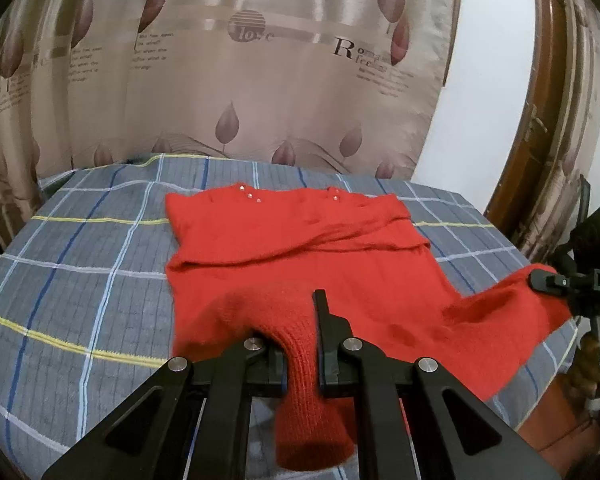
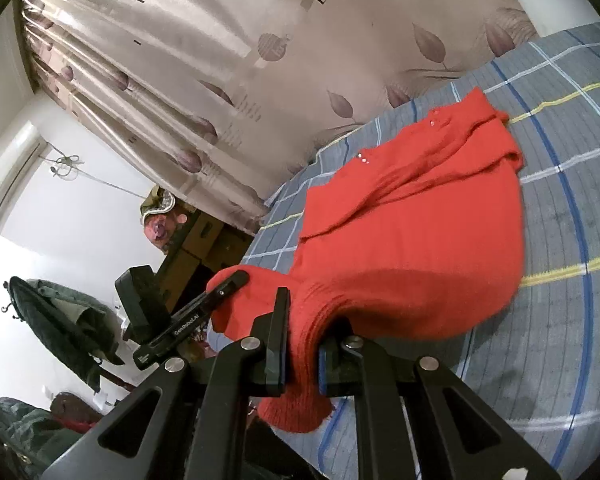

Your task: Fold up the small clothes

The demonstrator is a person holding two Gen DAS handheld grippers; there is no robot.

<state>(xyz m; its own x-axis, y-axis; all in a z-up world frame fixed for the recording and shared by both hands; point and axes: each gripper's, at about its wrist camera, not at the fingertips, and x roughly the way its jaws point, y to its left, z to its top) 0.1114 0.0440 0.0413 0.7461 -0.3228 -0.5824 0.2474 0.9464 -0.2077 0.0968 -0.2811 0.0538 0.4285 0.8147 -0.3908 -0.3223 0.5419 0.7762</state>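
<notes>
Now we hold the red sweater's (image 1: pixel 300 256) near hem, left gripper (image 1: pixel 298 344) and right gripper (image 2: pixel 302 344) both clamped; next, carry hem toward bed's (image 1: pixel 80 240) far edge.

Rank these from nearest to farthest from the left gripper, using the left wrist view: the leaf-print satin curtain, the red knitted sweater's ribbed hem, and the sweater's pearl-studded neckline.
1. Red knitted sweater's ribbed hem: clamped in the left gripper itself.
2. Pearl-studded neckline: far end of the sweater, lying on the blue plaid bedcover.
3. Leaf-print satin curtain: hanging behind the bed.
</notes>
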